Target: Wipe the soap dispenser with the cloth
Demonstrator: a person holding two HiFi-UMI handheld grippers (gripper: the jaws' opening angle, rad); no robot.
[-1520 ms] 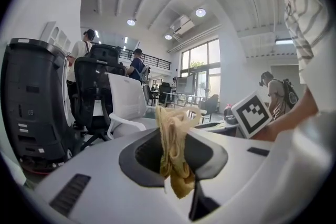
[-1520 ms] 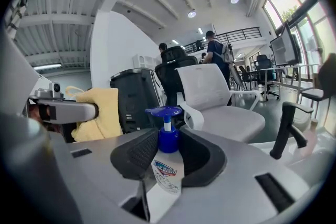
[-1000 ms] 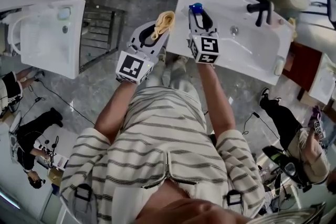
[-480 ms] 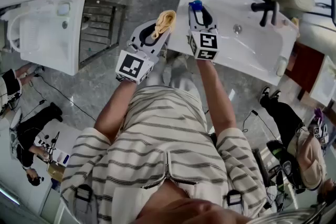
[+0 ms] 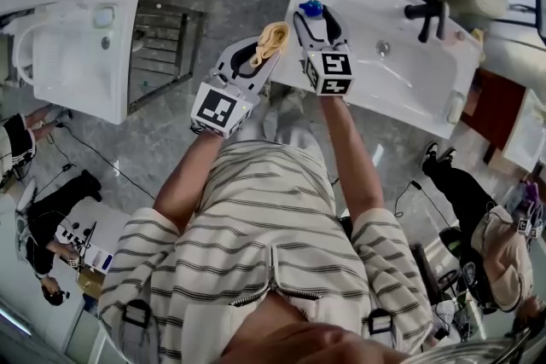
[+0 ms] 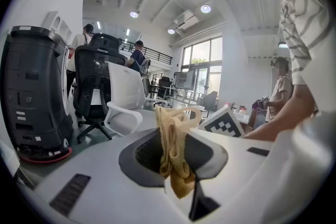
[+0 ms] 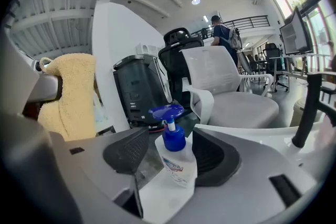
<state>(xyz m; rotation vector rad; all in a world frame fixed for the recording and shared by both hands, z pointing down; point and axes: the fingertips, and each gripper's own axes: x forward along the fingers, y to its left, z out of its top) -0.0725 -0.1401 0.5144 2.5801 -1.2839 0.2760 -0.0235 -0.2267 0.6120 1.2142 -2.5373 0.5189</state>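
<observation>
My right jaws (image 7: 169,138) have just been opening and stand spread, pads off the dispenser (image 7: 176,166), which stands upright between them on the sink (image 5: 409,89) corner. My left jaws (image 6: 176,145) pinch the cloth (image 6: 179,181), just left of it. I judge this the let-go; next, back out straight without tipping it

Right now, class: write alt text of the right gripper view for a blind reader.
A soap dispenser with a blue pump stands on a sink edge between the right claw's jaws, which have just been opening. A yellow cloth hangs at left.
</observation>
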